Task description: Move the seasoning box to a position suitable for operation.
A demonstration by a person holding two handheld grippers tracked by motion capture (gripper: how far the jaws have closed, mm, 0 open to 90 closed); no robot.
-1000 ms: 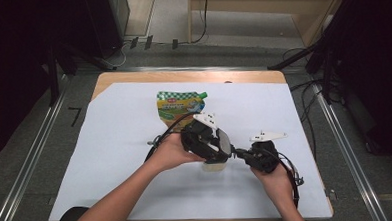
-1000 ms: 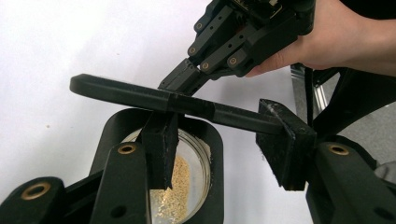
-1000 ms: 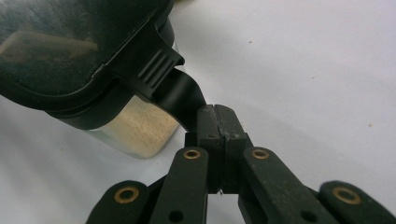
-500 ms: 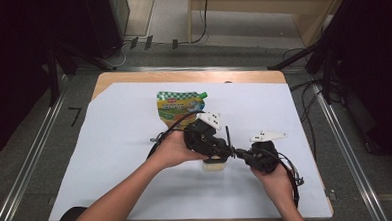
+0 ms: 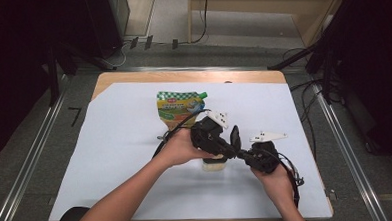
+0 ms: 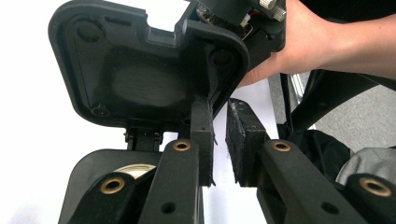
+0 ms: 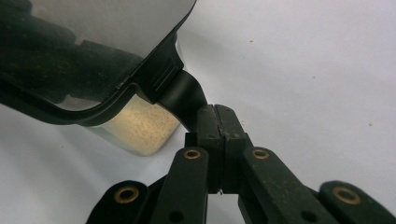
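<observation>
Black plastic flip lid [image 6: 140,79], hinged and raised over a clear container [image 5: 214,164] of pale powder near the table's [image 5: 137,193] middle. We log the right gripper [image 7: 219,126] with jaws pressed together on the lid's tab. The left gripper [image 6: 219,140] has just been closing; we see a narrow gap remaining beside the lid's edge, nothing gripped. A green-topped pouch [image 5: 179,107] lies farther off.
</observation>
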